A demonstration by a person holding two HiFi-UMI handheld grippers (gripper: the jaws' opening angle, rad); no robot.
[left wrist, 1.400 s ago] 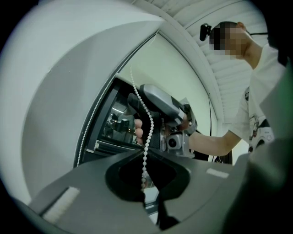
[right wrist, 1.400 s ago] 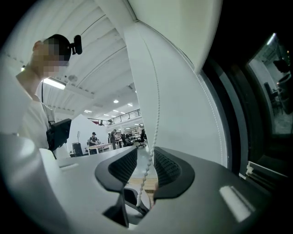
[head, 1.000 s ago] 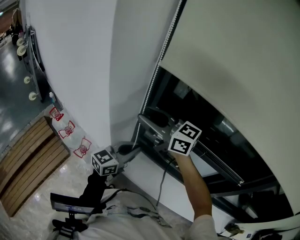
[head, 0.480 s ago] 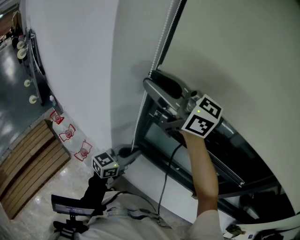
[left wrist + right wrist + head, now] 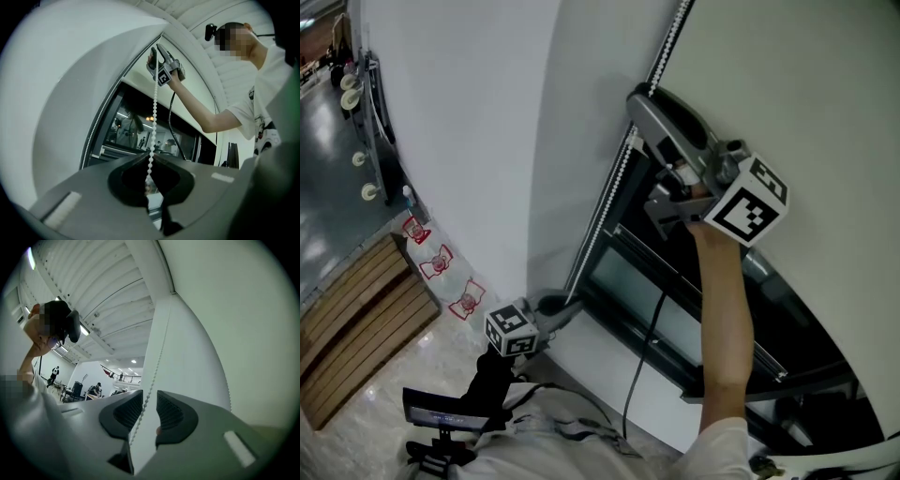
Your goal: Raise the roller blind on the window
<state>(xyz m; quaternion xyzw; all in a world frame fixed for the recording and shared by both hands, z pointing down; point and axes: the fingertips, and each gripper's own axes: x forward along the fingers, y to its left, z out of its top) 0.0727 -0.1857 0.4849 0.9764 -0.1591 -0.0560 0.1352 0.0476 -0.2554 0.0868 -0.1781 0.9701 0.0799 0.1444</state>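
The pale roller blind [image 5: 787, 84] covers the upper window, with dark glass [image 5: 675, 300] below it. Its white bead chain [image 5: 609, 202] hangs along the blind's left edge. My right gripper [image 5: 639, 150] is raised high beside that edge. In the right gripper view its jaws [image 5: 149, 404] have just been closing, with the chain [image 5: 157, 366] between them, but a gap still shows and the pads do not press on it. My left gripper [image 5: 555, 305] stays low by the window's bottom corner. In the left gripper view [image 5: 150, 161] it is shut on the chain [image 5: 154, 108].
A white wall [image 5: 459, 141] stands left of the window. A black cable [image 5: 642, 366] hangs from the right gripper past the window frame. Wooden slats [image 5: 356, 319] lie on the floor at lower left, and a black stand [image 5: 441, 412] is near my body.
My right gripper has climbed along the chain from the window's lower frame to beside the blind's left edge. The left gripper has not moved.
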